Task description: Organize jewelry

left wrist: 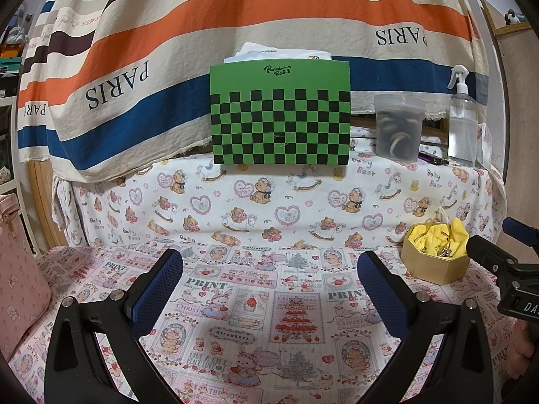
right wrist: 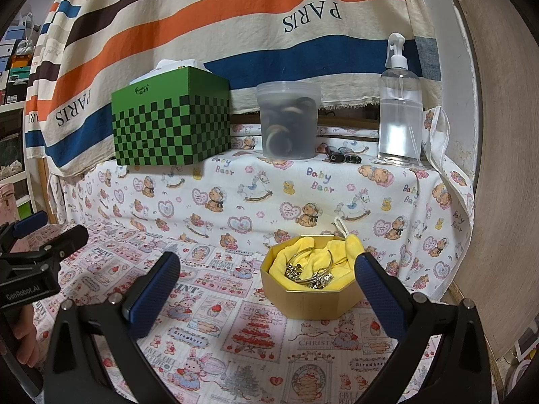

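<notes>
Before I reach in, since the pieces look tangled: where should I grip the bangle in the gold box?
Take the bangle by its raised band, coming from above with the right gripper. The band arches clear of the yellow cloth; its jewelled ends lie low among other pieces.

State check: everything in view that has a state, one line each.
left gripper: open, holding nothing
right gripper: open, holding nothing
octagonal box: lid off, yellow cloth and bracelets inside
plastic tub: lid on
spray bottle: upright, partly filled
green checkered box: top open, paper sticking out
</notes>
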`<move>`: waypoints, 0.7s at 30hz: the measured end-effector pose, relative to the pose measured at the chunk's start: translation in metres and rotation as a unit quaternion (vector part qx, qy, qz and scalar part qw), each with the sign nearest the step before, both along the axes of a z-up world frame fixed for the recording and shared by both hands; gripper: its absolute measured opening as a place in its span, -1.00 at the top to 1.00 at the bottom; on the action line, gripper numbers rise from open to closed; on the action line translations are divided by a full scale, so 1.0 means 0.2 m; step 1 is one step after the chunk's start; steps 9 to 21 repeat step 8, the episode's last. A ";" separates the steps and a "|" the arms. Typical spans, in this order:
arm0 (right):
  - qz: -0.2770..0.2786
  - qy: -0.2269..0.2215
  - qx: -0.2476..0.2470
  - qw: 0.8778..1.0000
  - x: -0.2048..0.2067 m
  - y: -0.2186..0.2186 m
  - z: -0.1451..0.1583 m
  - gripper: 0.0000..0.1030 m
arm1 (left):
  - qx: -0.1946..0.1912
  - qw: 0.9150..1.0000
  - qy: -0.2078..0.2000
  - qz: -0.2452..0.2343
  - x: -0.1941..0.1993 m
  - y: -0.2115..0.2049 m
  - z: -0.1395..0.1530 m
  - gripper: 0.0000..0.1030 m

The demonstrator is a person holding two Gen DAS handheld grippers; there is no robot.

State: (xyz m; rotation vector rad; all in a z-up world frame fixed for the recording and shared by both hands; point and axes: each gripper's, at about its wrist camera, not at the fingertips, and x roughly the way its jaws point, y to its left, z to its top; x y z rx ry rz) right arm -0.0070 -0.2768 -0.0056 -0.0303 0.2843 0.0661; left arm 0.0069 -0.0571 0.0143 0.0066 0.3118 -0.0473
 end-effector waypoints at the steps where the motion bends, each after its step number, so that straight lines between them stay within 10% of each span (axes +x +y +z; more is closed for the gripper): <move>1: 0.000 0.000 0.000 1.000 0.00 0.00 0.00 -1.00 | -0.001 1.000 0.002 -0.001 0.00 0.00 0.00 -0.99; 21: -0.001 0.000 0.001 1.000 0.00 0.00 0.00 -1.00 | -0.001 1.000 0.000 -0.008 -0.01 0.00 -0.01 -0.99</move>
